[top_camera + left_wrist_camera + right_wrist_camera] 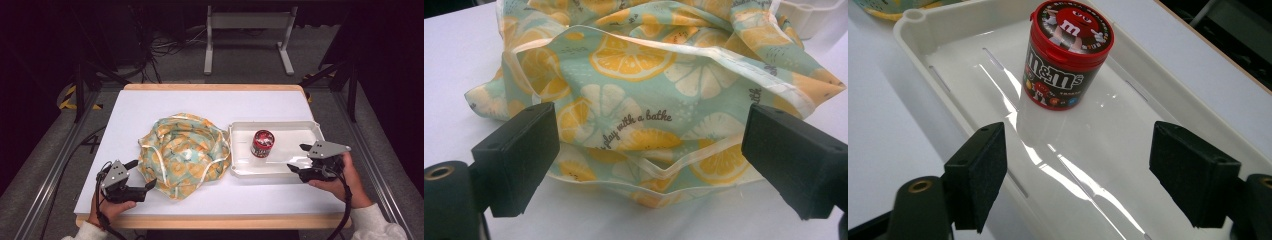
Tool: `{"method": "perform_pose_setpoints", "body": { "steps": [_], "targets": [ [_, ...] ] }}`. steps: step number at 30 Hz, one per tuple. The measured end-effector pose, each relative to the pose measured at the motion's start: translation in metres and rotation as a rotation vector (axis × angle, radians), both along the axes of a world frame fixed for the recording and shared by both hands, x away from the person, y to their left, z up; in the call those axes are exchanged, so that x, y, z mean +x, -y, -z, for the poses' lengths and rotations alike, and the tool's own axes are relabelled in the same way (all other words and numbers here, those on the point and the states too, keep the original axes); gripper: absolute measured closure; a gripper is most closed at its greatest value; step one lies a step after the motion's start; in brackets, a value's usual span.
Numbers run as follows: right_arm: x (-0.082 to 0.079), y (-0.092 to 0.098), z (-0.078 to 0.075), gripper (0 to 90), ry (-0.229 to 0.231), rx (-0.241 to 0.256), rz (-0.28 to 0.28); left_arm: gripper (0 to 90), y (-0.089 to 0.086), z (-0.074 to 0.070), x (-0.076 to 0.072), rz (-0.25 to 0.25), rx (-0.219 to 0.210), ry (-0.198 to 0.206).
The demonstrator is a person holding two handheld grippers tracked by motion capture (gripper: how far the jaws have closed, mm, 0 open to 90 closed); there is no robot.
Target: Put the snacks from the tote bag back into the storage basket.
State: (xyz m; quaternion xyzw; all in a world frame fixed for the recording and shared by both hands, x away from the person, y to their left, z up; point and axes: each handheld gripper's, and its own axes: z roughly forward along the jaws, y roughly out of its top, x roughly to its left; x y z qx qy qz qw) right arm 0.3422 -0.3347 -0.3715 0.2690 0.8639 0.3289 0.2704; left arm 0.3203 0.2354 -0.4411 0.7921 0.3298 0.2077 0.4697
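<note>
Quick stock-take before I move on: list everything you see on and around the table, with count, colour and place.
Table: one, white top with wooden edge, centre.
Cloth bag: one, mint green with orange and white citrus slices, crumpled, left of the tray.
Tray: one, white plastic, right half of the table.
Candy tub: one, red lid and dark body, upright inside the tray.
Stand: one, white, on the floor beyond the table.
Cables: several, dark, on the floor behind.
Left tool: one, black, open, facing the bag.
Right tool: one, black, open, at the tray's near right end.
</note>
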Motion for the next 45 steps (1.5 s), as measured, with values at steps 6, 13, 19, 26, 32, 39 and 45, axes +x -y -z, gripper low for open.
{"method": "perform_pose_setpoints", "body": {
  "steps": [6, 13, 19, 26, 32, 39, 45],
  "targets": [
    [-0.008, 0.007, 0.006, 23.9, 0.004, 0.01, 0.008, 9.0, 0.0, 0.0, 0.0, 0.0, 0.001, -0.003],
    [-0.015, 0.013, 0.015, 23.8, 0.017, 0.017, 0.019, 9.0, 0.0, 0.001, 0.001, 0.003, 0.002, -0.006],
    [-0.021, 0.018, 0.022, 22.5, 0.032, 0.035, 0.02, 9.1, 0.0, 0.001, 0.001, 0.004, 0.004, -0.007],
    [-0.029, 0.023, 0.027, 22.0, 0.037, 0.066, 0.016, 9.1, 0.0, 0.001, 0.001, 0.006, 0.006, -0.003],
    [-0.038, 0.03, 0.034, 21.2, 0.045, 0.078, 0.035, 9.1, 0.001, 0.001, 0.0, 0.008, 0.009, -0.005],
    [-0.05, 0.042, 0.044, 20.1, 0.048, 0.132, 0.064, 9.1, 0.002, 0.0, 0.0, 0.005, 0.012, -0.001],
    [-0.056, 0.046, 0.053, 19.0, 0.067, 0.131, 0.094, 9.0, 0.004, -0.001, 0.0, -0.005, 0.011, 0.001]
  ]
}}
